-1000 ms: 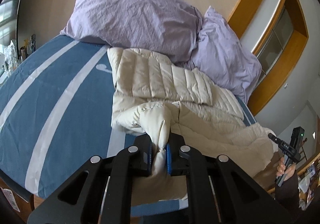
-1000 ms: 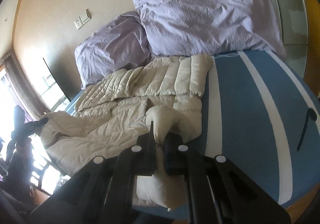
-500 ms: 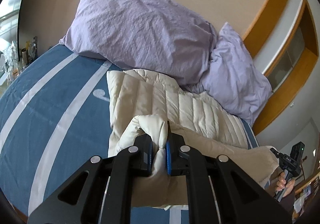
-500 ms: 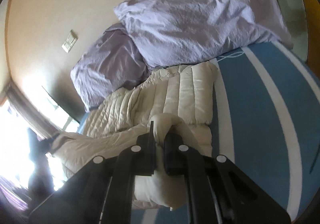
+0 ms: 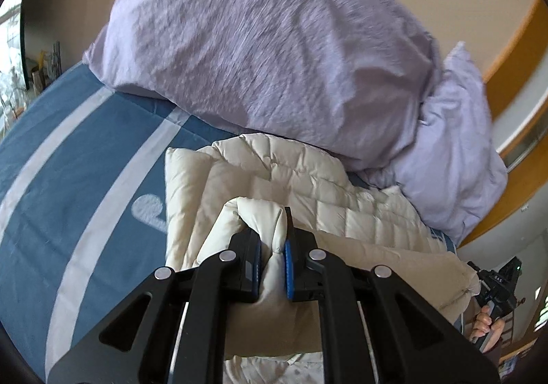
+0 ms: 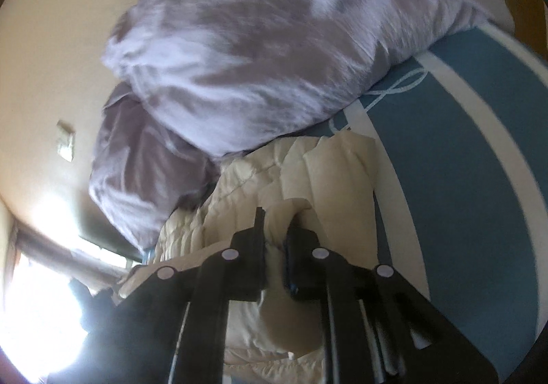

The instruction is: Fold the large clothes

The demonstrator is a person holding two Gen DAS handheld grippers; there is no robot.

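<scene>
Fingers pinch jacket fold — both grippers.

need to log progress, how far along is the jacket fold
Done: the lower edge of the cream puffer jacket is lifted and carried over its quilted body toward the lilac pillows. In hand: the left gripper clamps one bunch; the right gripper holds another, jaws opening. Left: laying it down, flattening, further folds.

A: What blocks the way ahead?
B: Two lilac pillows piled against the wall, touching the cream padded jacket at its far edge.
A: Any open room?
B: Bare blue striped bed cover beside the jacket, on both outer sides.
</scene>
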